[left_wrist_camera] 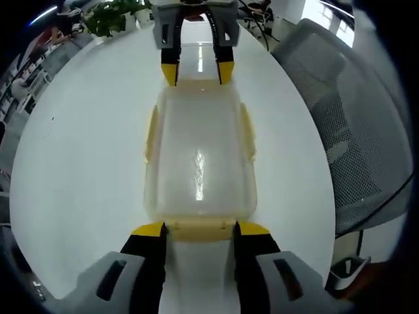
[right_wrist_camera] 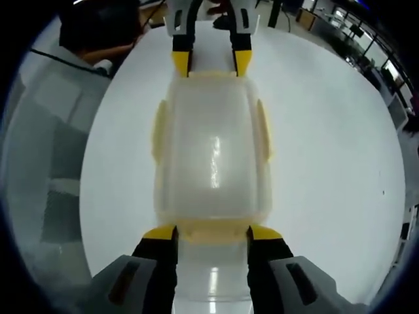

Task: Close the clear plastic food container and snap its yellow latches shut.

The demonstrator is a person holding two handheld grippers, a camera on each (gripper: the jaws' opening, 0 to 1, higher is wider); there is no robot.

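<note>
As lid sits on, container (left_wrist_camera: 200,157) betw. both grippers' tips.

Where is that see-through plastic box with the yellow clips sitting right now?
The clear plastic food container lies lid-on in the middle of the white table, lengthwise between the left tool and the right tool, one at each short end.

Brightly, evenly lit from overhead; glare streaked down the container lid (left_wrist_camera: 200,171) and the white surface (left_wrist_camera: 85,163) at frame centre. Edges bowed, smeared by fisheye; shadows faint.
</note>
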